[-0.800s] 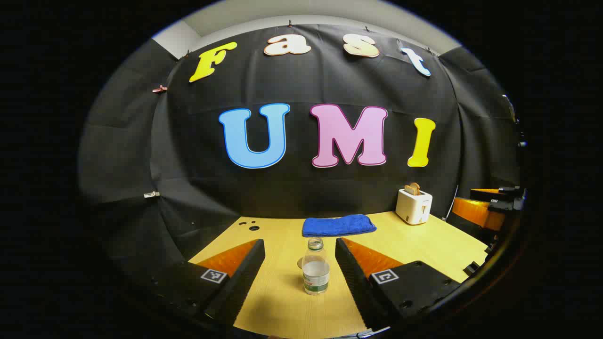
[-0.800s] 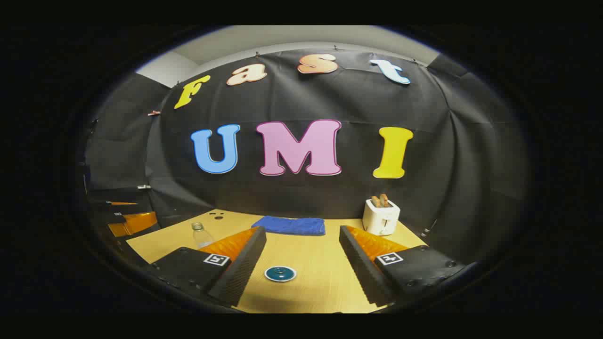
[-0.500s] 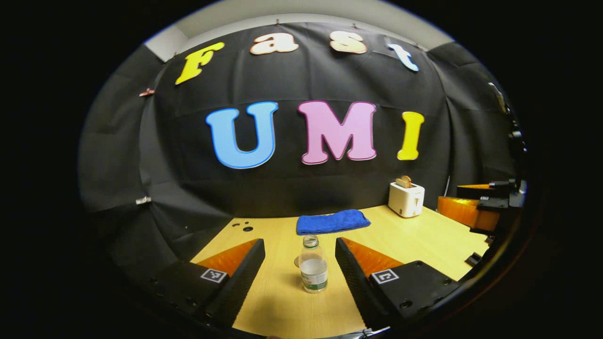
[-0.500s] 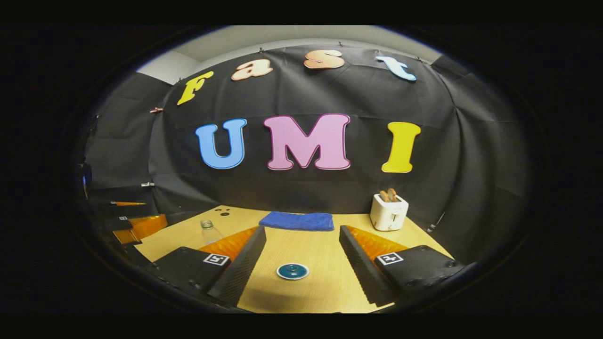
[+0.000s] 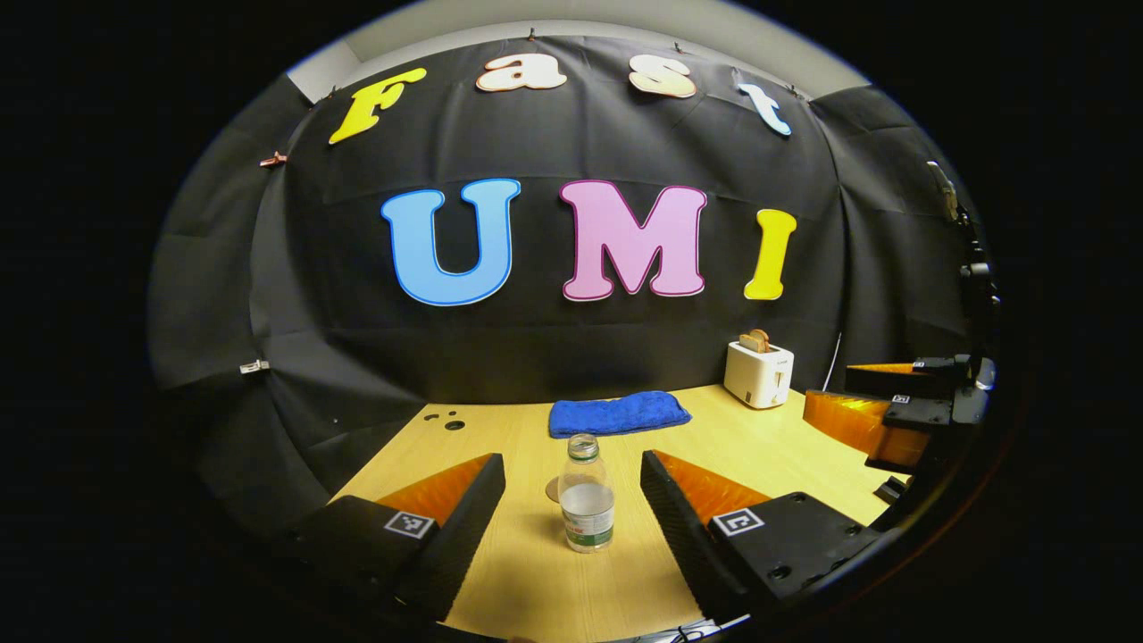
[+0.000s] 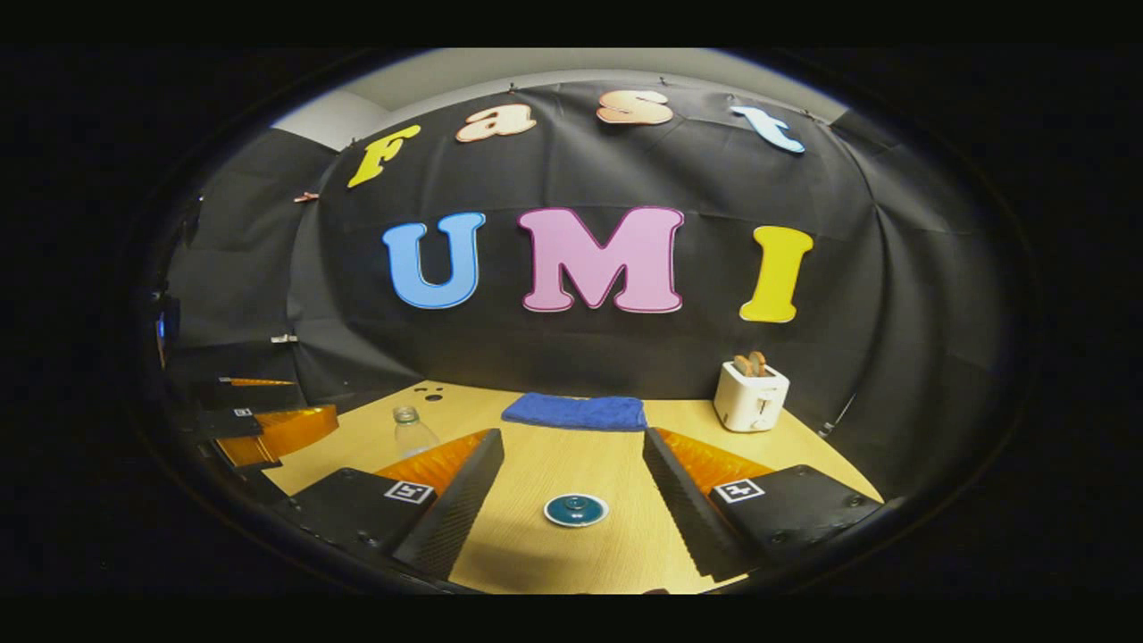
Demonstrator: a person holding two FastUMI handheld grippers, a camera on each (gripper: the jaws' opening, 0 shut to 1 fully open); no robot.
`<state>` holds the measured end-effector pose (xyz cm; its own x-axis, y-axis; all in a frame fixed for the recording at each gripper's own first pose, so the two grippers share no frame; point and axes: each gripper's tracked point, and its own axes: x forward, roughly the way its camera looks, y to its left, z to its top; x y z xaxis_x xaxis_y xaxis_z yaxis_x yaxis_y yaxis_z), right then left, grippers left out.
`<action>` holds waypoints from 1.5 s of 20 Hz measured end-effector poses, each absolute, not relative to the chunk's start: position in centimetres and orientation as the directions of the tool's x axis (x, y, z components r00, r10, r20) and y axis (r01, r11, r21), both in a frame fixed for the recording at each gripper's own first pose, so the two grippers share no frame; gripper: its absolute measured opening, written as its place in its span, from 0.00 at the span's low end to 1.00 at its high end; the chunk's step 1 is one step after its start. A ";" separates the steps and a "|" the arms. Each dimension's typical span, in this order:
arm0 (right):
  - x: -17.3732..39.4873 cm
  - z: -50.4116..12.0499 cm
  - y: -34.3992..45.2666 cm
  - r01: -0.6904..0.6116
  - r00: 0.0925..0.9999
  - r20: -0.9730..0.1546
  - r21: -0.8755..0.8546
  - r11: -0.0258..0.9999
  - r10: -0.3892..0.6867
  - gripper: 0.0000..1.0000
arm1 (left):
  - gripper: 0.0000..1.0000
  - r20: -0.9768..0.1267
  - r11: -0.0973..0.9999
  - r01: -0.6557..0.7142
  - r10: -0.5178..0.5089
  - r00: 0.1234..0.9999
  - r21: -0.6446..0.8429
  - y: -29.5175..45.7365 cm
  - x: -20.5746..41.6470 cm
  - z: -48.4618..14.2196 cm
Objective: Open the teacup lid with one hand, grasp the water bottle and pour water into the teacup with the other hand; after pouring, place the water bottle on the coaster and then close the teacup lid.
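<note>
Between your left gripper's (image 5: 571,500) spread fingers, low in the left gripper view's centre, the bottle (image 5: 587,496) stands upright on the tabletop (image 5: 536,580), untouched, with the coaster (image 5: 553,488) peeking out just behind it. Your right gripper (image 6: 571,500) is released too, and the teal lid (image 6: 576,510) sits low centre between its fingers, touching neither. Further up the frame lie a blue cloth (image 6: 576,412) and, to the right, a white toaster (image 6: 751,396).
</note>
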<state>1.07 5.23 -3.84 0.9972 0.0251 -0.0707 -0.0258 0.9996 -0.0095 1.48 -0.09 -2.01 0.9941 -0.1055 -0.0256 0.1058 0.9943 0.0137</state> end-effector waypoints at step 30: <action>12.9 -24.7 5.0 -0.039 0.963 -0.267 -0.009 0.999 0.035 0.80 | 0.98 -0.230 0.995 0.008 -0.031 0.973 -0.097 0.4 4.2 -18.8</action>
<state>12.88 5.02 -24.69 0.9631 0.0352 -0.2670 -0.0390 0.9992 -0.0090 4.23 0.41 -18.76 0.9728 -0.0305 -0.2296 0.0083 0.9952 -0.0971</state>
